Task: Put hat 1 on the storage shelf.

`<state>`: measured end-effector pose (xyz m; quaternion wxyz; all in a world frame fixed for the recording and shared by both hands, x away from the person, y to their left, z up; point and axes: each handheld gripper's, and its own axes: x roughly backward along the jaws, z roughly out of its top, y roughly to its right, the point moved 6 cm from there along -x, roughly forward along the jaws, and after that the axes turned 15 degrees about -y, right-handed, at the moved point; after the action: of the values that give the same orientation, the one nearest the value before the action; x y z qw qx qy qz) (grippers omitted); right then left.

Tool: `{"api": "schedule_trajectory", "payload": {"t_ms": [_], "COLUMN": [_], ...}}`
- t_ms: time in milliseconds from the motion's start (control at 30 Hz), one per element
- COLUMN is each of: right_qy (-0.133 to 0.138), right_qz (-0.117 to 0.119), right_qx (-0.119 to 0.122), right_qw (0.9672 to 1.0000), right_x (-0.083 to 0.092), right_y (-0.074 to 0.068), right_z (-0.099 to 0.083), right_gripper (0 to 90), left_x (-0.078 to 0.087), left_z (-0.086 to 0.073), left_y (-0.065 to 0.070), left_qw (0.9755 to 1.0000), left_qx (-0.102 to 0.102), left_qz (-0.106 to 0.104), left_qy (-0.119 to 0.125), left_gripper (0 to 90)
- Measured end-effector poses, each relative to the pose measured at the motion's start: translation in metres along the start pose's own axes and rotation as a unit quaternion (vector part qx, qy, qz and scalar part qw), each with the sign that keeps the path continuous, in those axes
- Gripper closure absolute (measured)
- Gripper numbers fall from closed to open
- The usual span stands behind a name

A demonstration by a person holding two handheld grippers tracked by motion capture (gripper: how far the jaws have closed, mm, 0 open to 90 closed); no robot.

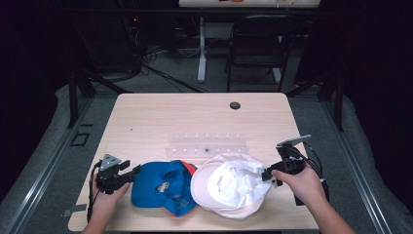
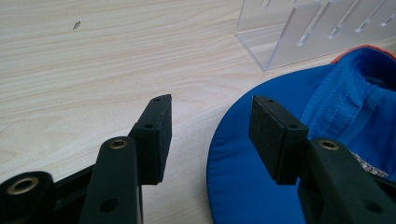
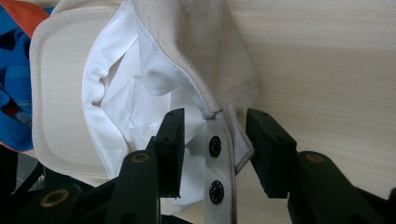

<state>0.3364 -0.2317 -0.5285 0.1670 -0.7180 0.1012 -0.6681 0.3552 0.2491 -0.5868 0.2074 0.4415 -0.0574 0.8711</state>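
Caps: two in all, one cream cap [image 1: 229, 187] and one blue cap [image 1: 163, 186], lying side by side and touching along the near edge of the desk [image 1: 160, 117].
Cream cap: soft canvas-like cloth, upturned, its white crumpled lining showing; a stitched flat brim on the side toward the blue cap; a back strap [image 3: 218, 158] with two dark snap studs.
Cream cap and right gripper: the right gripper [image 1: 269, 174] meets the cap's right rim, near the desk's near right corner; in the right gripper view the strap stands between the two fingers [image 3: 170, 144], close to both, and no pad clearly presses on it.
Right fingers: set fairly wide, straddling the strap without a grip.
Blue cap: smooth blue fabric, rounded brim, an orange patch at its far edge, also upturned; it lies left of the cream cap.
Blue cap and left gripper: the left gripper [image 1: 132, 173] sits just left of it toward the near left corner; in the left gripper view one finger [image 2: 273, 135] hangs over the blue brim, the other over bare wood.
Left fingers: wide apart, holding nothing.
Rack: one clear plastic rack [image 1: 208, 146] with a row of slots, just beyond the caps toward the middle of the desk.
Desk: one, pale wood grain, with a round dark grommet [image 1: 235, 105] near its far edge.
Hands: two, one on each gripper, coming in over the near edge.
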Motion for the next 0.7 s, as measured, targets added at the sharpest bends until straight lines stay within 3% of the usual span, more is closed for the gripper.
{"api": "schedule_trajectory", "payload": {"t_ms": [33, 100, 167, 367, 700], "right_qy": [-0.016, -0.011, -0.032, -0.02, -0.028], "right_qz": [-0.006, 0.005, -0.004, -0.008, -0.019], "right_qx": [0.006, -0.005, 0.0, 0.003, 0.012], "right_qw": [0.9998, 0.9999, 0.9995, 0.9998, 0.9994], "right_x": [0.001, -0.004, -0.004, -0.002, 0.002], "right_y": [0.002, 0.001, 0.004, 0.001, -0.008], "right_z": [-0.001, 0.0, -0.002, -0.003, -0.003], "right_gripper": [60.1, 65.0, 70.8, 79.5, 81.0], "left_x": [0.0, 0.0, 0.0, 0.0, -0.001], "left_z": [0.0, 0.0, 0.0, 0.0, 0.0], "left_y": [0.0, 0.0, 0.0, 0.0, 0.0], "left_qw": [1.0, 1.0, 1.0, 1.0, 1.0], "left_qx": [0.0, 0.0, 0.0, 0.0, 0.001], "left_qz": [0.0, 0.0, 0.001, 0.0, -0.002], "left_qy": [0.0, 0.0, 0.001, 0.0, 0.002], "left_gripper": [50.0, 50.0, 50.0, 50.0, 50.0]}}
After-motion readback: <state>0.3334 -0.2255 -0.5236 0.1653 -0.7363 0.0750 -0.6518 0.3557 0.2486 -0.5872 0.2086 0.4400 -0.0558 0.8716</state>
